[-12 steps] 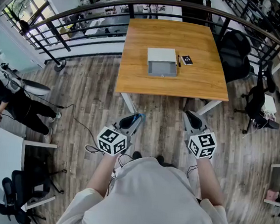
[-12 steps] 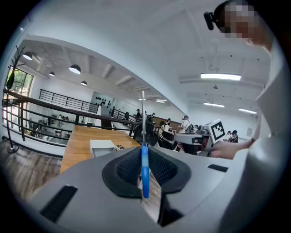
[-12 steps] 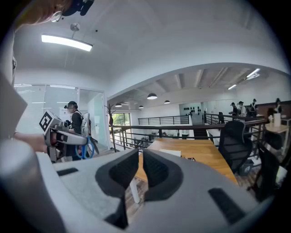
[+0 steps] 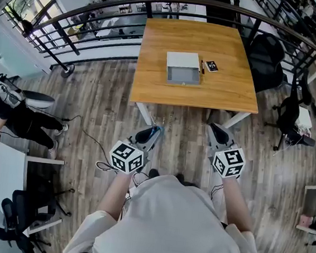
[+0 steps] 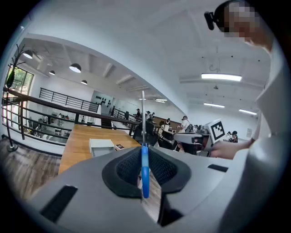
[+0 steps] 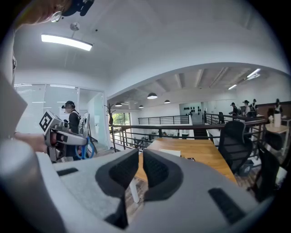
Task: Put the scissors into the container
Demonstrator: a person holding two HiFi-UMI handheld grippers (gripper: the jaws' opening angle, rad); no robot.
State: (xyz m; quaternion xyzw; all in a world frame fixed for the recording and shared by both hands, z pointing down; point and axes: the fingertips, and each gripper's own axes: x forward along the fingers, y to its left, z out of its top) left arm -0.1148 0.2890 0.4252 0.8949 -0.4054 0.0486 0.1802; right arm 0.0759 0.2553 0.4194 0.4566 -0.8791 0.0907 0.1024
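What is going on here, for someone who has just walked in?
A person stands back from the wooden table, holding a gripper in each hand. The left gripper is clamped on blue-handled scissors, with the blades pointing forward. The right gripper is empty, its jaws slightly apart. The grey container sits open on the table and looks empty, so the scissors have not gone in yet.

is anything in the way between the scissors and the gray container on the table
Nothing visible does. The left tongs are shut on the scissors, and between them and the container lie only floor and tabletop. The pen and black card lie to the container's right, off that path.
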